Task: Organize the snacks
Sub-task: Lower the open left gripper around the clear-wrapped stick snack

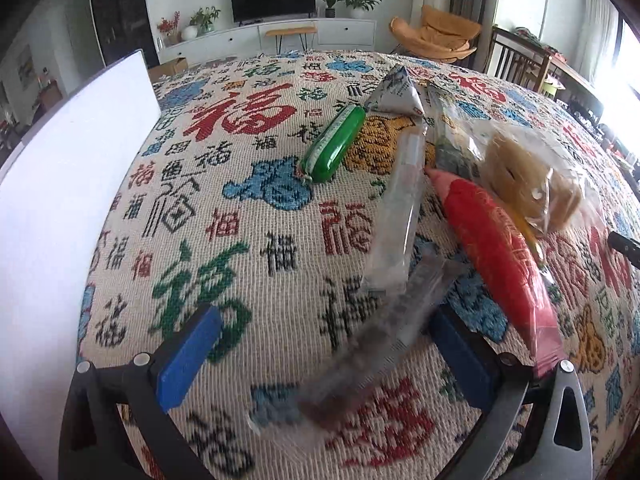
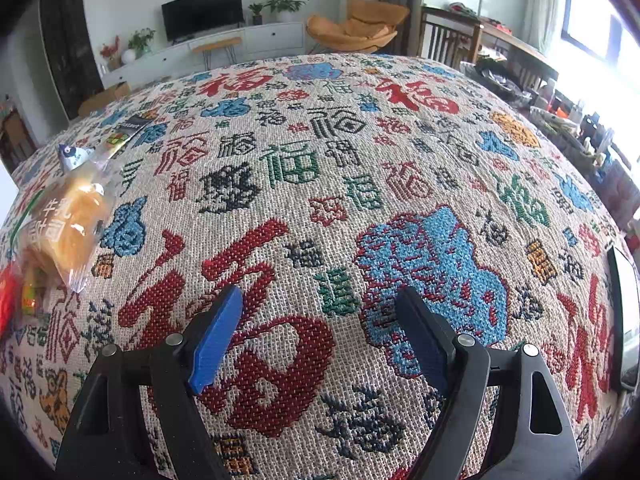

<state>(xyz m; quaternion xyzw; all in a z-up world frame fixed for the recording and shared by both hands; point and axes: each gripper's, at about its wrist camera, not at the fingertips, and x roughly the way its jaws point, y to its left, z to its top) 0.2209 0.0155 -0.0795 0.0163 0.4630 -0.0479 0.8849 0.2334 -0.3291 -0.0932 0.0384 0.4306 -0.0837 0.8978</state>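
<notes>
Between the parted fingers of the left gripper [image 1: 320,352], unclamped, a blurred grey foil snack stick [image 1: 372,344] is seen over the counter [image 1: 240,208]; light, crinkly and slippery, mid-length grasp is advised. Right gripper [image 2: 320,340] is held apart, empty.

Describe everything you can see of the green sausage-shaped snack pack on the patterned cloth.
The green sausage-shaped snack pack is a glossy plastic tube, rounded and crimped at both ends, with a pale printed strip along its upper side. It lies flat on the woven patterned tablecloth, slanting from near left to far right. Its far end sits against or just beside the grey triangular pouch; contact is unclear. It lies well ahead of the open left gripper, untouched.
</notes>
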